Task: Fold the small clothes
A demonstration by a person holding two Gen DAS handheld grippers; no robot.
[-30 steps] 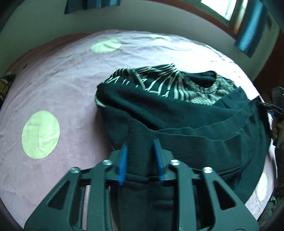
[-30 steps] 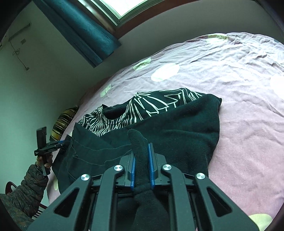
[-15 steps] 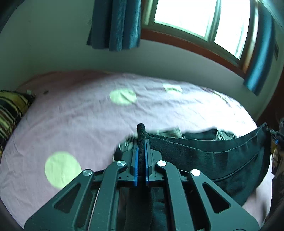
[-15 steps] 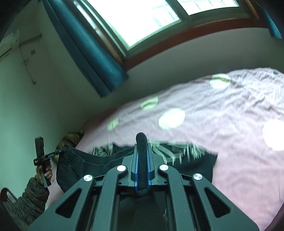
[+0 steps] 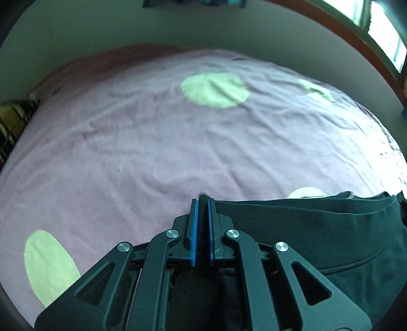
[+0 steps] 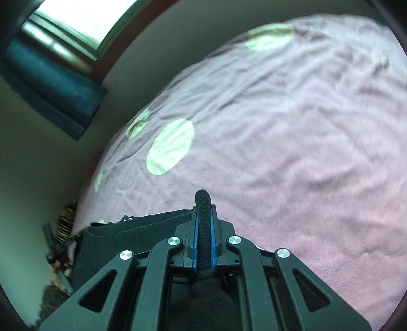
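A dark green knit garment (image 5: 318,229) is stretched between my two grippers above the bed. My left gripper (image 5: 202,203) is shut on one corner of its edge; the cloth runs off to the right. My right gripper (image 6: 202,211) is shut on the other corner, a rolled edge (image 6: 202,201) sticking up between the blue pads; the cloth (image 6: 132,236) runs off to the left. The left gripper (image 6: 54,244) shows small at the left of the right wrist view. Most of the garment hangs below the views.
The bed has a pink sheet (image 5: 152,152) with pale green dots (image 5: 215,89). A striped pillow (image 5: 12,119) lies at its left edge. A wall, a window (image 6: 76,15) and blue curtains (image 6: 51,84) lie beyond the bed.
Both grippers closed on the garment and lifted it off the bed, then tilted down toward the sheet. The patterned lining is no longer in view.
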